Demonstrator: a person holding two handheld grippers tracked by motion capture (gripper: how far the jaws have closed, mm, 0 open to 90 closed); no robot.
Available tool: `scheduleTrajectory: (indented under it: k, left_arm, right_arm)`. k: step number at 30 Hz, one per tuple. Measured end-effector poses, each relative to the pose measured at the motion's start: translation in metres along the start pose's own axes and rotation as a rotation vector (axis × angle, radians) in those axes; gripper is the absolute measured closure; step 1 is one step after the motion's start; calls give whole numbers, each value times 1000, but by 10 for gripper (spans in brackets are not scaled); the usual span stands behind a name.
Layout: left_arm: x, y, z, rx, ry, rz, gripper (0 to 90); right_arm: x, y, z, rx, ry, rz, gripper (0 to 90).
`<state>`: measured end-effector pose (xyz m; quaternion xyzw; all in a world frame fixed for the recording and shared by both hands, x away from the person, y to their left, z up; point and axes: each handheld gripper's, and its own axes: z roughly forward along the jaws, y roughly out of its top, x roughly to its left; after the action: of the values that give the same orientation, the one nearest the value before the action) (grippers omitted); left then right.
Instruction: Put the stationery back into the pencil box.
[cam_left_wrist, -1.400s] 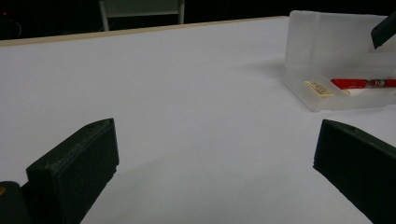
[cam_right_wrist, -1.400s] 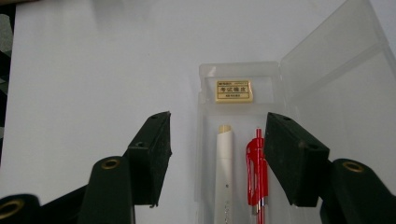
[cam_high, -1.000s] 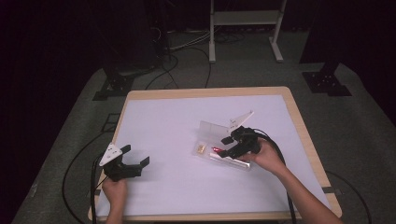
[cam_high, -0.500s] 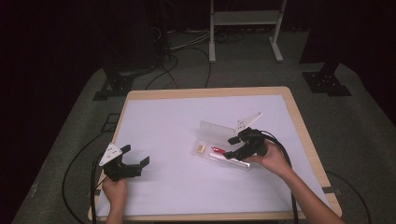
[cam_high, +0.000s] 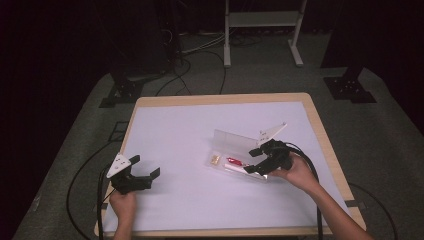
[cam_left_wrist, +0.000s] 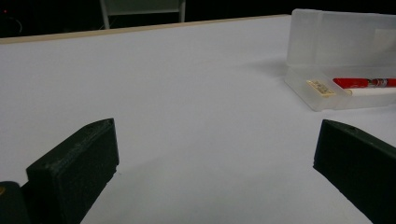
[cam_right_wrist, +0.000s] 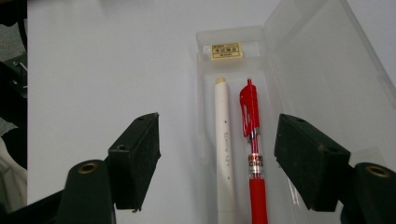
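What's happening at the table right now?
A person works with two handheld grippers. The right gripper hovers over the open clear pencil case, its jaws just opened wide and gripping nothing; a red pen and a white pen lie side by side inside. The left gripper rests open, well apart from the case.

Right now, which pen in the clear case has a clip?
The red click pen, lying toward the open lid. The white pen beside it is plain, with no clip.

Open case (cam_left_wrist: 336, 70) holds red pen (cam_left_wrist: 362, 82), perhaps a white one.
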<state>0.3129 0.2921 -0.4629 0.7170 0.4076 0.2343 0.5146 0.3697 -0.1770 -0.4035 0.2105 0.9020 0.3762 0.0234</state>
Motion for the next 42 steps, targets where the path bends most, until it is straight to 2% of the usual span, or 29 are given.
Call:
scheduleTrajectory:
  k: [15, 42]
  left_arm:
    - [0, 0, 0, 10, 2, 2, 0]
    - [-1, 0, 0, 9, 8, -2, 0]
  right_arm:
    - [-7, -26, -18, -12, -25, 37, 294]
    - [-9, -61, -34, -26, -47, 90, 294]
